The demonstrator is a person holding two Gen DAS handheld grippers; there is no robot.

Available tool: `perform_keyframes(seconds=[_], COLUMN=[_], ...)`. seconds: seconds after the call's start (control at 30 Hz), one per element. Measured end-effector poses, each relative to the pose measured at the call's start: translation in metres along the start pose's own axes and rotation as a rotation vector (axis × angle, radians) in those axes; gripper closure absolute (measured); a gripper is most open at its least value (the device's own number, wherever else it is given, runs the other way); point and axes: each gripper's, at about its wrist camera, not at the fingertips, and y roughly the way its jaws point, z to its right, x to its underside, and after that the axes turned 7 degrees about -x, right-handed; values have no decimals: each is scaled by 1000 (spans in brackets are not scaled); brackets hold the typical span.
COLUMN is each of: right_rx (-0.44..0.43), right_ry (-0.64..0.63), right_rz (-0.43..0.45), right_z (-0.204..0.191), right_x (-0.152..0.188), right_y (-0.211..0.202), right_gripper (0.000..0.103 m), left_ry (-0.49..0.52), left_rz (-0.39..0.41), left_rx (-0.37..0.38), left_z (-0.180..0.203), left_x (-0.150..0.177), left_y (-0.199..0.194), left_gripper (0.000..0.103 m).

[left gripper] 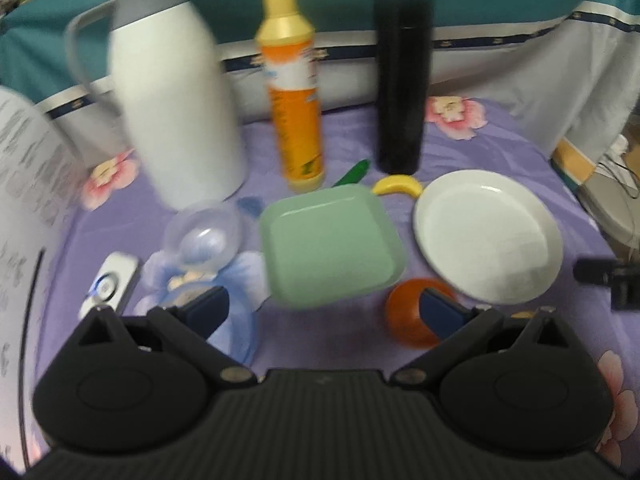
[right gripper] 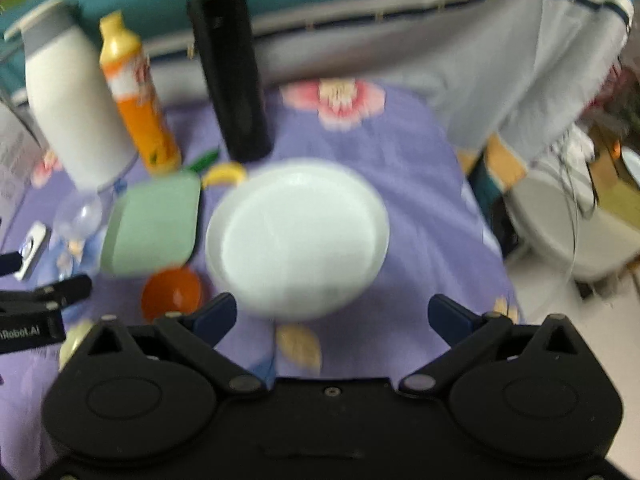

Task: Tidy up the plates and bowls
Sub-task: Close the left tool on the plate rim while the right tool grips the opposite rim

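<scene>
A green square plate [left gripper: 330, 246] lies in the middle of the purple cloth; it also shows in the right wrist view [right gripper: 154, 222]. A white round plate [left gripper: 488, 236] lies to its right, also in the right wrist view [right gripper: 298, 236]. A small orange bowl [left gripper: 412, 314] [right gripper: 172, 294] sits in front of them. A clear glass bowl [left gripper: 204, 236] [right gripper: 78, 216] sits left of the green plate. My left gripper [left gripper: 324, 312] is open and empty, just short of the green plate. My right gripper [right gripper: 332, 316] is open and empty, just short of the white plate.
A white jug [left gripper: 172, 100], an orange bottle [left gripper: 296, 92] and a black flask [left gripper: 402, 84] stand at the back. A banana [left gripper: 398, 186] and a green item [left gripper: 352, 174] lie behind the plates. A white remote [left gripper: 110, 282] lies left. The table edge drops off right [right gripper: 492, 216].
</scene>
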Motion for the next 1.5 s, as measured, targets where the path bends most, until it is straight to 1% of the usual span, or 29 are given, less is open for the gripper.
perform_keyframes(seconds=[0.07, 0.13, 0.2, 0.23, 0.33, 0.4, 0.47, 0.5, 0.53, 0.57, 0.6, 0.63, 0.67, 0.7, 0.77, 0.9, 0.93, 0.97, 1.0, 1.1, 1.17, 1.23, 1.3, 1.37, 1.43, 1.47, 1.5], right_rx=[-6, 28, 36, 50, 41, 17, -9, -17, -32, -49, -61, -63, -59, -58, -63, -58, -57, -58, -60, -59, -51, -41, -40, -29, -33, -30, -23], right_ry=[-17, -28, 13, 43, 115, 149, 152, 150, 148, 144, 138, 133, 127, 125, 122, 86, 76, 69, 66, 49, 46, 37, 35, 39, 69, 76, 72], right_rz=[8, -26, -62, -84, -122, -148, -158, -158, -157, -157, -155, -158, -162, -164, -165, -169, -162, -157, -155, -163, -166, -165, -157, -140, -126, -126, -129], right_z=[11, 21, 35, 42, 63, 72, 75, 76, 76, 75, 75, 70, 69, 69, 70, 67, 67, 67, 67, 65, 65, 65, 65, 66, 68, 67, 65], right_x=[-9, -18, -26, -30, -36, -38, -36, -35, -34, -33, -33, -34, -33, -32, -31, -22, -20, -19, -18, -18, -20, -21, -23, -22, -21, -21, -21], right_y=[9, 23, 38, 46, 68, 83, 93, 97, 101, 104, 108, 110, 114, 117, 122, 126, 125, 125, 125, 126, 127, 128, 128, 128, 129, 129, 128], right_gripper=[0, 0, 0, 0, 12, 13, 21, 23, 31, 41, 48, 63, 73, 76, 89, 89, 89, 89, 89, 87, 84, 84, 84, 84, 86, 90, 90], left_ry=[21, 44, 73, 88, 117, 131, 144, 150, 155, 158, 161, 162, 163, 164, 173, 210, 220, 230, 236, 251, 235, 222, 233, 247, 243, 243, 248], left_rz=[7, 3, -5, -8, -21, -34, -52, -64, -75, -86, -92, -94, -95, -97, -106, -113, -114, -120, -131, -119, -127, -145, -155, -136, -126, -109, -94], left_rx=[22, 36, 42, 44, 65, 84, 98, 107, 116, 124, 130, 129, 129, 132, 138, 139, 142, 146, 154, 149, 162, 144, 124, 114, 126, 115, 100], left_z=[8, 18, 29, 35, 51, 59, 66, 69, 71, 73, 75, 77, 78, 79, 83, 96, 99, 102, 104, 105, 101, 99, 100, 104, 107, 109, 110], left_x=[-8, -17, -25, -28, -37, -39, -42, -43, -44, -45, -46, -46, -47, -49, -52, -55, -54, -54, -53, -47, -47, -47, -45, -43, -43, -43, -43], left_y=[8, 19, 31, 35, 50, 59, 69, 75, 79, 84, 88, 92, 96, 99, 106, 115, 117, 119, 121, 120, 122, 127, 131, 130, 126, 123, 120], left_gripper=[0, 0, 2, 7, 16, 23, 39, 44, 53, 59, 60, 60, 60, 60, 60, 61, 65, 74, 79, 80, 81, 81, 78, 79, 83, 85, 86])
